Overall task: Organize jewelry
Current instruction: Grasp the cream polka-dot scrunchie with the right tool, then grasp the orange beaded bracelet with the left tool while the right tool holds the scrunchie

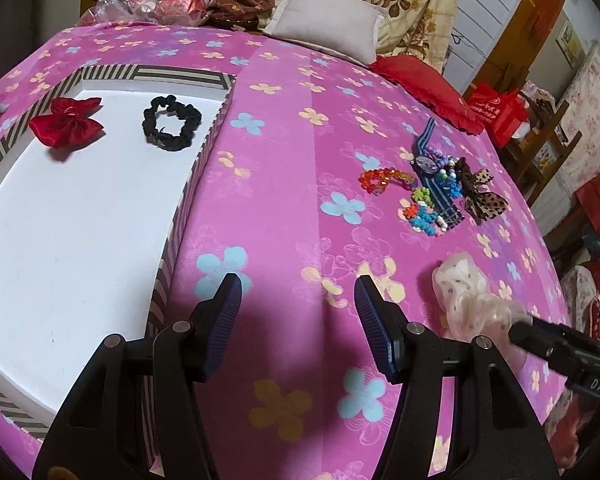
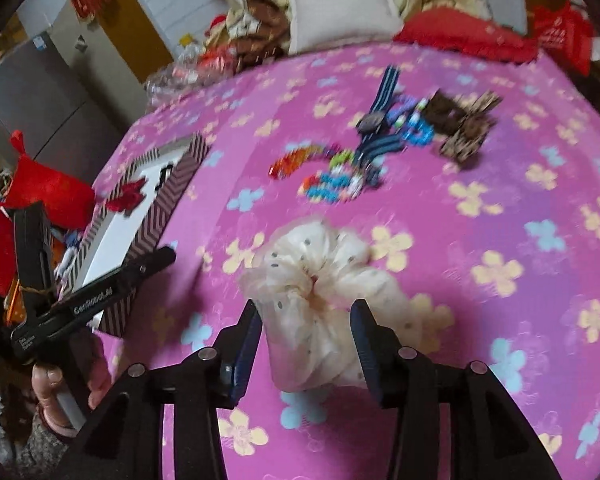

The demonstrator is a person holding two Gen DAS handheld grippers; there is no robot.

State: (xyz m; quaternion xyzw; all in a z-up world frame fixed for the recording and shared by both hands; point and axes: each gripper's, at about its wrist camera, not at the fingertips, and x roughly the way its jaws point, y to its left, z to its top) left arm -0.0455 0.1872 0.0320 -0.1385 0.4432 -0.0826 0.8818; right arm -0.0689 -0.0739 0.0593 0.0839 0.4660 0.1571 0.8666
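Jewelry and hair pieces lie on a bed under a pink flowered sheet [image 1: 284, 184]. A cream dotted scrunchie [image 2: 320, 300] sits between the fingers of the right tool [image 2: 306, 344]; whether the pads press on it cannot be told from this blurred view. The left tool [image 1: 298, 316] hangs over bare sheet with its fingers apart and nothing between them, just beside the striped rim of a box [image 1: 188, 200].

That box has a white floor holding a red bow [image 1: 66, 128] and a black scrunchie [image 1: 171, 124], well apart from each other, with wide white space nearer the camera. Farther across the bed is a loose cluster: a striped watch [image 1: 432, 160], coloured bead bracelets [image 1: 416, 204] and a leopard-print bow [image 1: 480, 192], touching or overlapping. Open sheet separates cluster, cream scrunchie and box.

At the far edge lie a white pillow [image 1: 332, 28], a red cushion [image 1: 428, 88] and piled fabric. A hand [image 2: 60, 392] grips the left tool's handle.
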